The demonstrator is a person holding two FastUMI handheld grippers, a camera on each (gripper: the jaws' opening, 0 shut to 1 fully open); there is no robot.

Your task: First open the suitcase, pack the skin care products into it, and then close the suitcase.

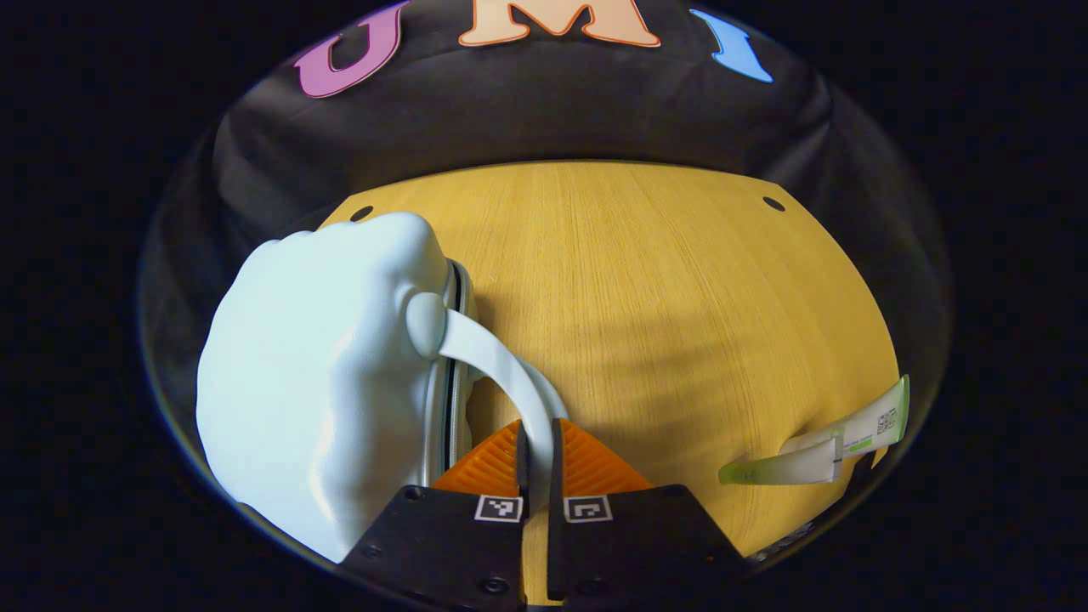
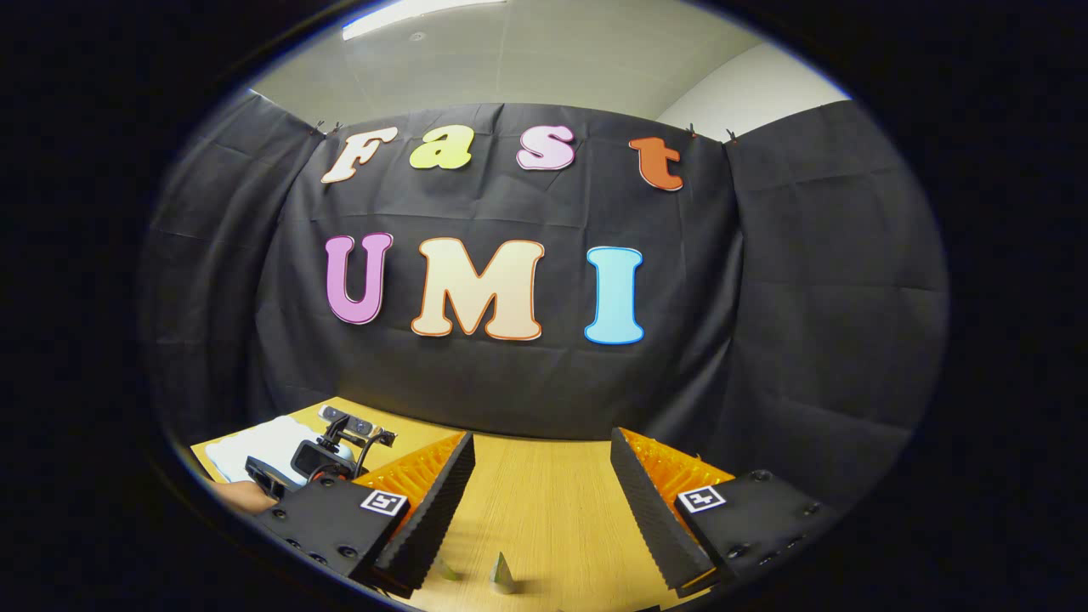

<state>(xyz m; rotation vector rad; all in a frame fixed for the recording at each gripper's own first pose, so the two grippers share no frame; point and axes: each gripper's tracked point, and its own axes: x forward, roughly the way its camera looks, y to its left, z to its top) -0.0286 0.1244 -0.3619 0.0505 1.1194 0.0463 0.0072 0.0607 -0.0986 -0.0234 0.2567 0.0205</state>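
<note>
Currently: suitcase, pale, zipped, at table's left edge; left gripper clenched on its handle. Skin care tube unpacked near right edge. Right gripper released, raised. Opening, packing, closing all remain.

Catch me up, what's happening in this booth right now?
A person is working with two handheld grippers at a wooden table. The left gripper has its jaws shut on the handle of a pale blue suitcase, which looks still closed. The right gripper hovers over the table with its jaws open, holding nothing. A skin care tube lies on the table, not yet packed.
</note>
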